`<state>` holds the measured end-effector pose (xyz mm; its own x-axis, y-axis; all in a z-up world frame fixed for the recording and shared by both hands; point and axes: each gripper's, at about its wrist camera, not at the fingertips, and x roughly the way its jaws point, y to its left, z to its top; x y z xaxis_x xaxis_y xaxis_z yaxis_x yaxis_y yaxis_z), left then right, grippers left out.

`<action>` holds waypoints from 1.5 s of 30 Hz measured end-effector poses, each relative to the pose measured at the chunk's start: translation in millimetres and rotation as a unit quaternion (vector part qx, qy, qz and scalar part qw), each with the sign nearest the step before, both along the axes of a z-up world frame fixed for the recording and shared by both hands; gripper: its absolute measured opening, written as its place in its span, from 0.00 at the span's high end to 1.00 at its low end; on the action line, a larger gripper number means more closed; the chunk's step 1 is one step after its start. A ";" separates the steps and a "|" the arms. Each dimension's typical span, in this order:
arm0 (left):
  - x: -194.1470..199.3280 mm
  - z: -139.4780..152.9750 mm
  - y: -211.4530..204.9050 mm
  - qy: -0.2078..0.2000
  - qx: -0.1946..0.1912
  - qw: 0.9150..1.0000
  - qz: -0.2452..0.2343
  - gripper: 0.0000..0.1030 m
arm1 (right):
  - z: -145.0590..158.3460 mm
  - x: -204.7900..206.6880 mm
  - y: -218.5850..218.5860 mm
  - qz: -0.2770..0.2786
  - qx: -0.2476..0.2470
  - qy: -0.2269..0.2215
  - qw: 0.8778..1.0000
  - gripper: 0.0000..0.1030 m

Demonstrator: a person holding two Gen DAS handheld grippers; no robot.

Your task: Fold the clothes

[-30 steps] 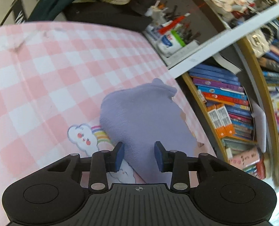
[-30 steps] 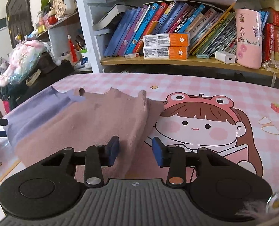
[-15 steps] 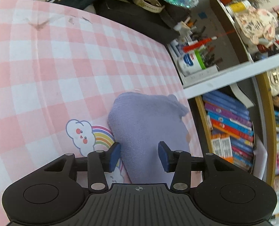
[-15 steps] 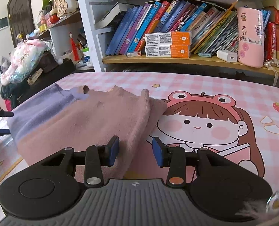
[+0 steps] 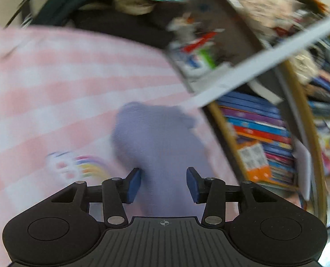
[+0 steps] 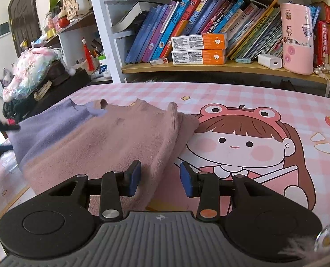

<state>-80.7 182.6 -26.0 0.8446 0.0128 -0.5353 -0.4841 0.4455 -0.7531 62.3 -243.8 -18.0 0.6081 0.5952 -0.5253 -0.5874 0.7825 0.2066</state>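
While the left wrist view is smeared by blur, I can still make out the left claw (image 5: 163, 182) with its blue pads parted over the lilac end of the garment (image 5: 162, 142). Cloth sits between the pads, yet neither pad seems to press on it, so I read this claw as released. Where the lilac fabric passes under the claw body it is hidden from me.

From the right wrist view the garment (image 6: 111, 138) lies spread on the pink checked tabletop (image 6: 242, 95), mostly dusty pink with a lilac part on its left. Its right edge is doubled over into a thick fold that covers part of the cartoon girl print (image 6: 242, 142). The right claw (image 6: 160, 179) hovers low at the near edge of that fold, pads apart; the left pad is just beside the pink cloth, the right pad over bare print. I see nothing clamped, so it is released too. The garment's near hem is cut off behind the claw body.

At the far left edge dark finger shapes, probably the other claw, meet the lilac cloth, too blurred to judge. Behind, a shelf of books (image 6: 187, 26) runs along the tabletop.
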 end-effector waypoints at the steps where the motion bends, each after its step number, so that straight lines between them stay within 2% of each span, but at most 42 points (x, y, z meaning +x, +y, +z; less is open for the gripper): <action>1: -1.8 -3.4 2.1 0.000 -0.006 1.000 0.003 0.55 | 0.1 0.1 0.0 0.000 0.000 0.000 1.000 0.65; 11: 17.6 -15.7 12.9 -0.038 -0.029 0.998 0.037 0.52 | -1.0 0.6 -0.6 0.003 0.005 0.005 1.000 0.66; 12: 19.4 -15.0 12.6 -0.039 -0.025 0.998 0.038 0.53 | -1.1 1.0 -0.7 0.004 0.006 0.006 1.000 0.66; 13: 21.0 -14.4 11.7 -0.038 -0.020 0.998 0.037 0.59 | -1.2 0.9 -0.6 0.005 0.006 0.006 1.000 0.66; 15: 21.1 -1.9 0.8 -0.064 0.022 0.998 0.010 0.81 | -1.2 0.5 -0.2 0.005 0.006 0.006 1.000 0.66; 16: 20.9 5.4 -5.5 -0.080 0.045 0.996 -0.005 0.85 | -1.0 0.3 -0.2 0.005 0.006 0.006 1.000 0.66; 17: 20.5 15.7 -14.4 -0.096 0.081 0.992 -0.028 0.85 | -1.0 0.0 -0.1 0.005 0.006 0.007 1.000 0.66; 19: 19.3 39.1 -34.6 -0.128 0.164 0.975 -0.082 0.85 | -1.1 -0.3 0.1 0.005 0.008 0.008 1.000 0.66; 20: 19.5 43.3 -36.6 -0.133 0.174 0.971 -0.095 0.85 | -1.1 0.1 -0.2 0.005 0.008 0.009 1.000 0.66; 23: 21.9 23.3 -13.3 -0.089 0.120 0.987 -0.066 0.86 | -1.1 0.0 0.1 0.006 0.008 0.009 1.000 0.66; 26: 19.4 1.3 3.6 -0.077 0.056 0.995 -0.037 0.86 | -1.0 0.9 -0.1 0.006 0.008 0.010 1.000 0.66; 29: 22.8 -9.2 7.5 -0.072 0.035 0.996 -0.036 0.72 | -1.2 1.6 -0.8 0.007 0.009 0.011 1.000 0.66; 32: 28.0 -17.1 8.7 -0.073 0.023 0.996 -0.040 0.64 | -1.1 1.6 -1.1 0.007 0.009 0.011 1.000 0.66; 35: 30.9 -20.4 8.0 -0.081 0.023 0.996 -0.040 0.64 | -1.0 1.3 -1.2 0.007 0.009 0.010 1.000 0.66; 37: 30.7 -22.2 7.4 -0.092 0.024 0.995 -0.038 0.69 | -0.7 0.6 -1.3 0.006 0.008 0.008 1.000 0.65; 41: 27.1 -25.9 11.5 -0.108 0.011 0.994 -0.032 0.70 | 15.7 -5.6 -0.4 0.013 -0.031 -0.061 0.998 0.63; 42: 28.2 -25.8 12.1 -0.109 0.008 0.993 -0.033 0.70 | 22.0 -6.0 -1.6 0.029 -0.032 -0.080 0.996 0.63; 45: 30.7 -25.4 14.2 -0.109 0.004 0.993 -0.040 0.68 | 35.6 -11.5 0.7 0.127 -0.041 -0.116 0.984 0.63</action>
